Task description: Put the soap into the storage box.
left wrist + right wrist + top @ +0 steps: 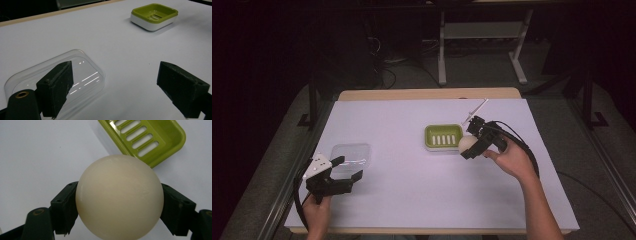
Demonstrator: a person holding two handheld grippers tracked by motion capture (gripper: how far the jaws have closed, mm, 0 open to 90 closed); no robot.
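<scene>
Both grippers are ours: the right gripper [470,145] is clenched on a cream ball [467,144], held just off the right edge of the green soap dish [443,136] near the table's [412,195] middle; the left gripper [346,168] hangs slack and spread by the clear lid [354,152] toward the left edge. We judge the round ball could slip or roll off the slotted dish if released carelessly; the smooth curve gives little purchase.

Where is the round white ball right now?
The ball is clamped in the right gripper, held at the right edge of the green soap dish, on the right side of the table in the high view.
</scene>
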